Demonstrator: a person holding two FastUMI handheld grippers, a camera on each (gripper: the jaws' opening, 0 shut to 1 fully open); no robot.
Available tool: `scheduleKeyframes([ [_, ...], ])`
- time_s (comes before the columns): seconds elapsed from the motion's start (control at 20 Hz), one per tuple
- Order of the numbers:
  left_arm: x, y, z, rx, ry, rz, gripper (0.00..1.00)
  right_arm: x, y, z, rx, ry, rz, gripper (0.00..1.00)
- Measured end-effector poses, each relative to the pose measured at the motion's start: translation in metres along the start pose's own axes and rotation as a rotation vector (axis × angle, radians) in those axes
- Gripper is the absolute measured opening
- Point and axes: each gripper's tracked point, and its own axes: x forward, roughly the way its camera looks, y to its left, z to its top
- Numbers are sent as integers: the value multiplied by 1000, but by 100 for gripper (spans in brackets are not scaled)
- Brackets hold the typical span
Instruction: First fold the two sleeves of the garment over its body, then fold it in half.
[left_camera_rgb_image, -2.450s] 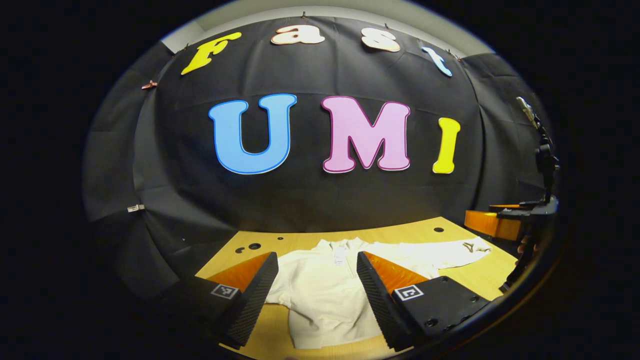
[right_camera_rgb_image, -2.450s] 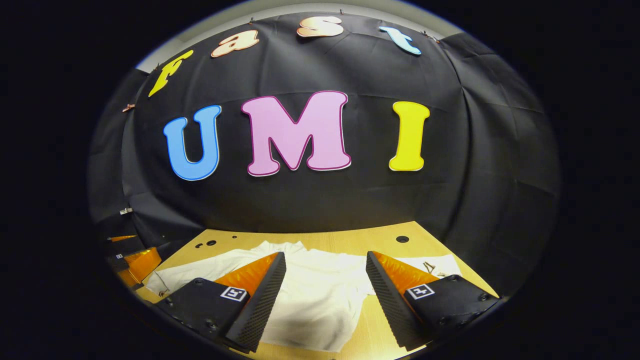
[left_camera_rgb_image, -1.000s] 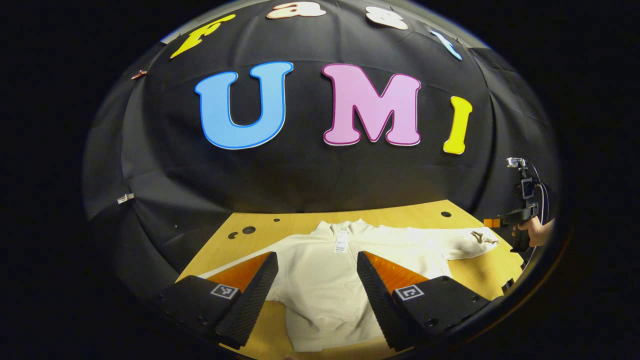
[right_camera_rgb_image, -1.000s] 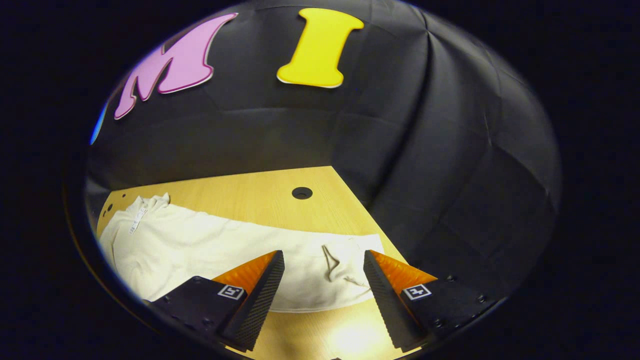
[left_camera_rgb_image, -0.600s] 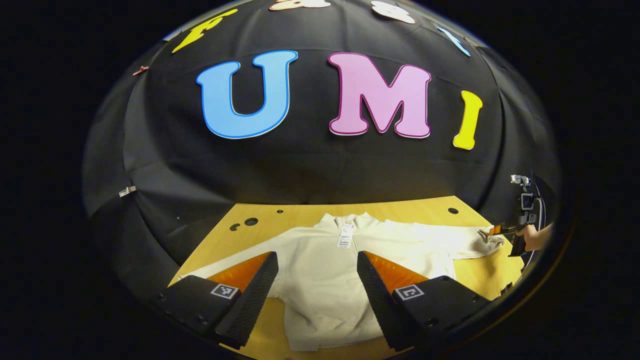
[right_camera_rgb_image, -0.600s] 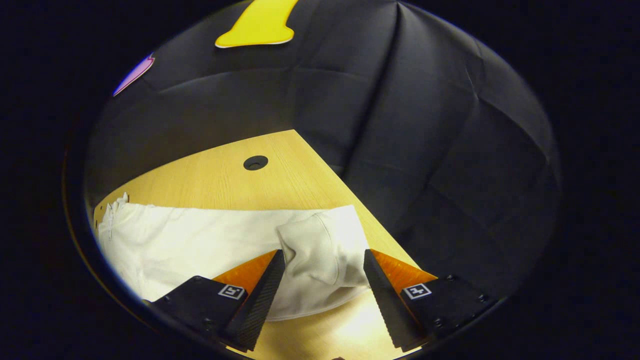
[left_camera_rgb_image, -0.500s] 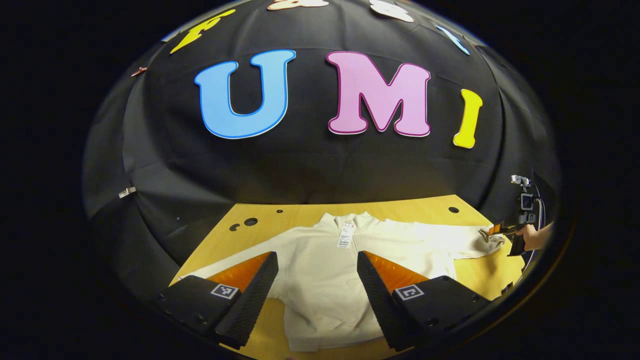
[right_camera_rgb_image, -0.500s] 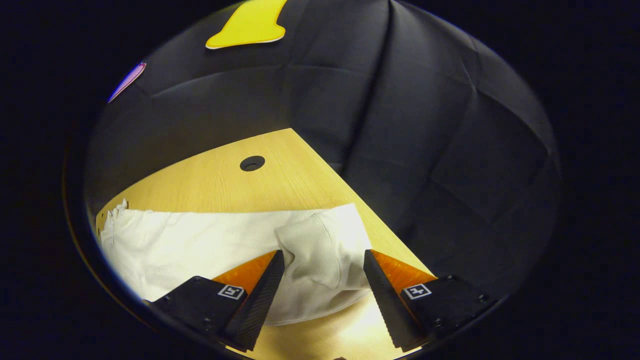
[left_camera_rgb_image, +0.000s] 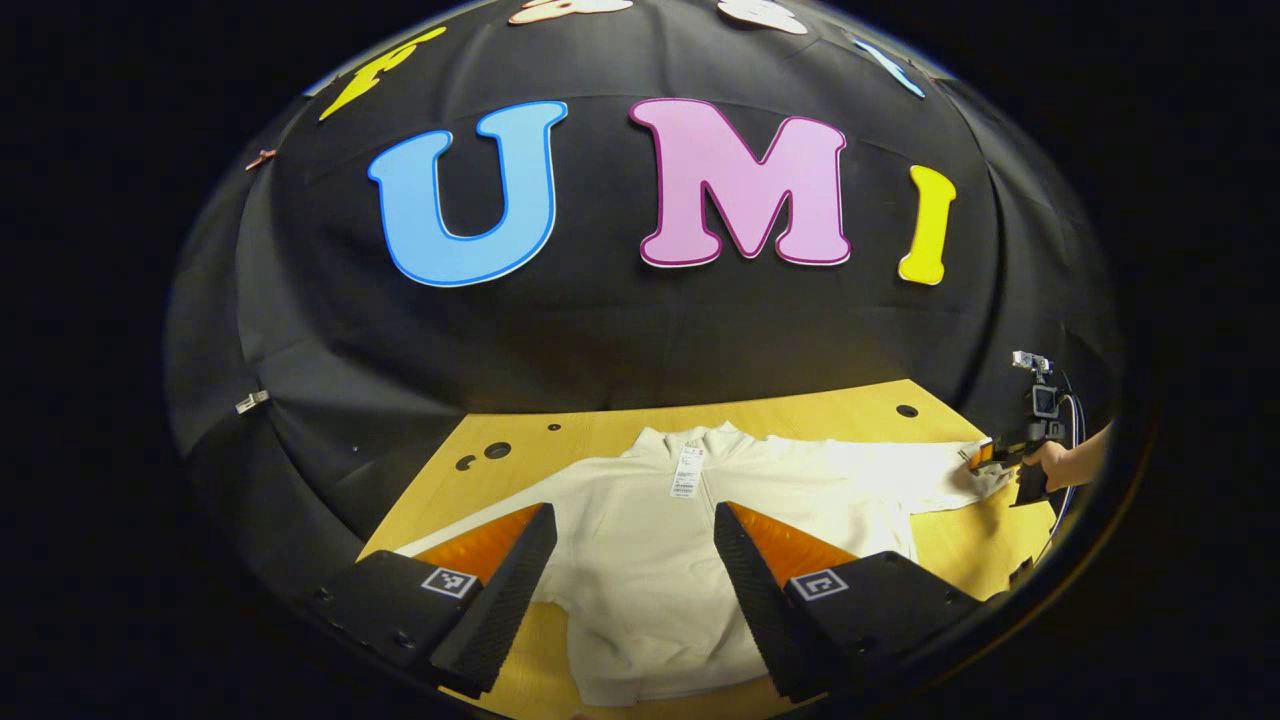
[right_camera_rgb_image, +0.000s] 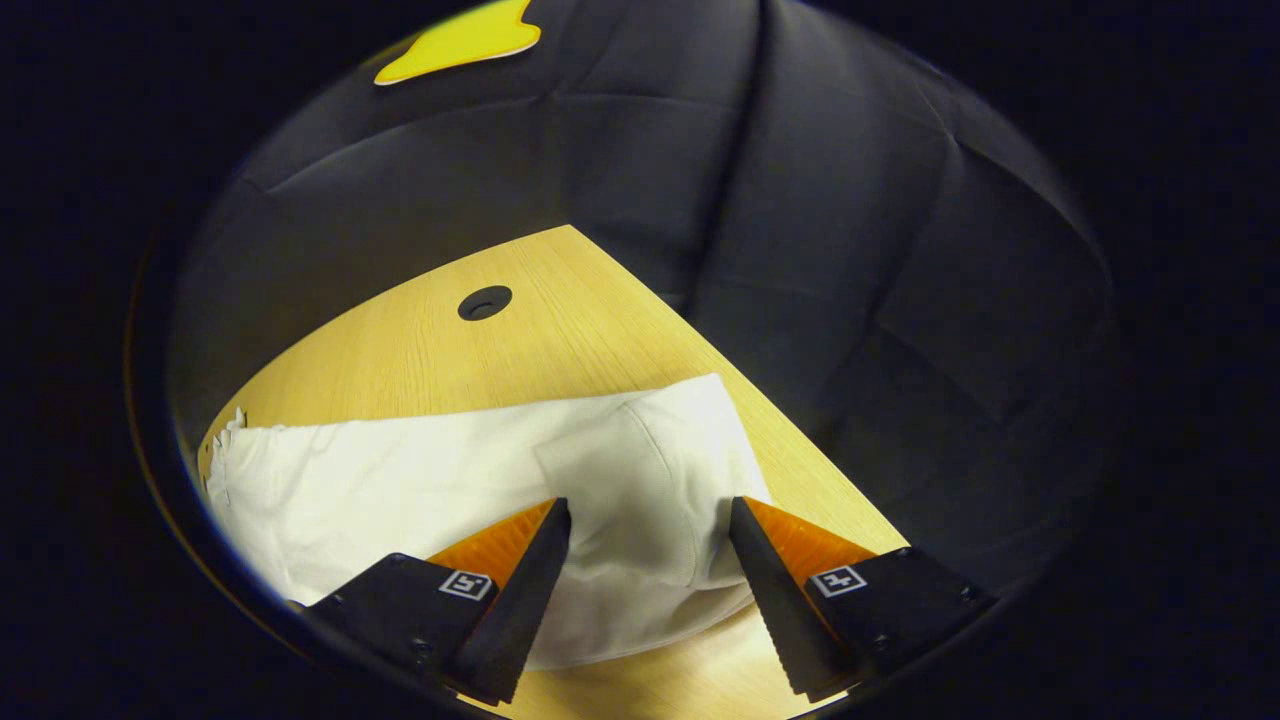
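Sleeve fold – first step in hand, nothing folded yet.

The left gripper (left_camera_rgb_image: 635, 580) hangs over the lower body of the white garment (left_camera_rgb_image: 650, 560), fingers wide apart and holding nothing. The garment lies flat and face-up on the counter (left_camera_rgb_image: 590, 430), collar toward the booth wall, with both sleeves spread outward. At the far right, the right gripper (right_camera_rgb_image: 648, 560) has its fingers open – they straddle the cuff of the right sleeve (right_camera_rgb_image: 640, 470) without pinching it. Judged progress: both sleeve folds and the half-fold remain. This cuff lies close to the counter's right edge; bare counter beyond the collar leaves room to move.
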Motion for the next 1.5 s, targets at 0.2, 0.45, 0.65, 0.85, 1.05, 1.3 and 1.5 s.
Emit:
scheduleKeyframes([
  [0.2,-2,-10,1,7,-4,-8,98,2,15,1,-32,-4,32,61],
  [0.45,-12,-11,-1,16,-5,1,99,-8,30,0,-61,0,87,20],
  [0.65,-22,-2,-3,5,-12,24,100,-12,31,10,-17,-25,111,15],
  [0.85,-26,8,-7,-40,-17,38,100,-44,36,38,-43,-88,134,15],
  [1.05,-38,26,-8,-78,-32,59,100,-79,66,73,-40,-160,182,14],
  [1.3,-63,58,-18,-121,-56,111,100,-116,124,109,-28,-225,248,14],
  [1.5,-81,85,-27,-151,-73,155,100,-144,176,123,-73,-259,300,14],
])
